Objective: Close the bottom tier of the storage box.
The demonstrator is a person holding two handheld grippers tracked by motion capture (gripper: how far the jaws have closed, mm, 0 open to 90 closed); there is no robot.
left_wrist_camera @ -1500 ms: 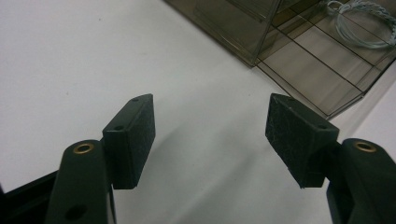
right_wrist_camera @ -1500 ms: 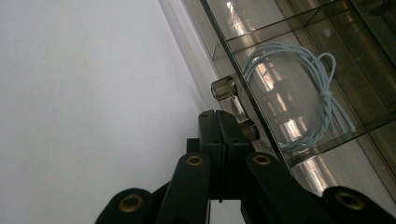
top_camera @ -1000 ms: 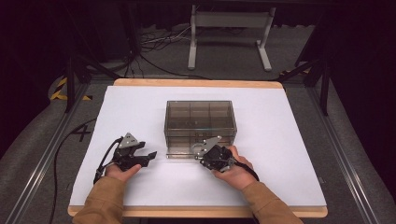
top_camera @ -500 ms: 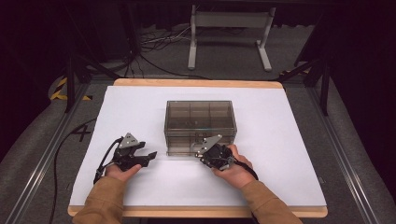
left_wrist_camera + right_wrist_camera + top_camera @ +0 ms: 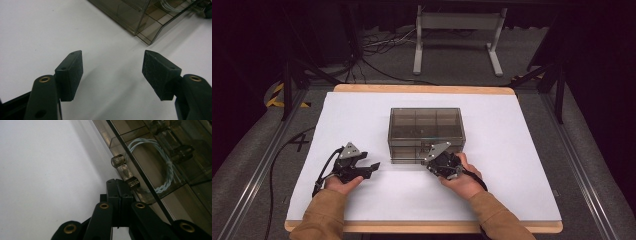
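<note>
A smoky see-through box [image 5: 426,125] with drawers and compartments stands in the middle of the white table [image 5: 517,165]. My right gripper [image 5: 432,161] is at its front face. In the right gripper view this gripper [image 5: 117,186] is shut with nothing between the jaws, its tip right beside a clear drawer handle [image 5: 124,170]. Behind the drawer front lies a coil of pale blue twisted wire [image 5: 160,162]. My left gripper [image 5: 369,162] rests left of the box, apart from it. Its jaws [image 5: 112,67] stand wide open over bare table, with the box corner [image 5: 150,17] ahead.
The table's wooden edge [image 5: 422,89] runs along the far side, with a metal stand [image 5: 457,30] and cables on the floor beyond. Dark rails flank the table. White surface lies open to both sides of the box and in front of the hands.
The right gripper has tipped slightly at the box front, its grey plate now turned up more. The left gripper has kept still.
</note>
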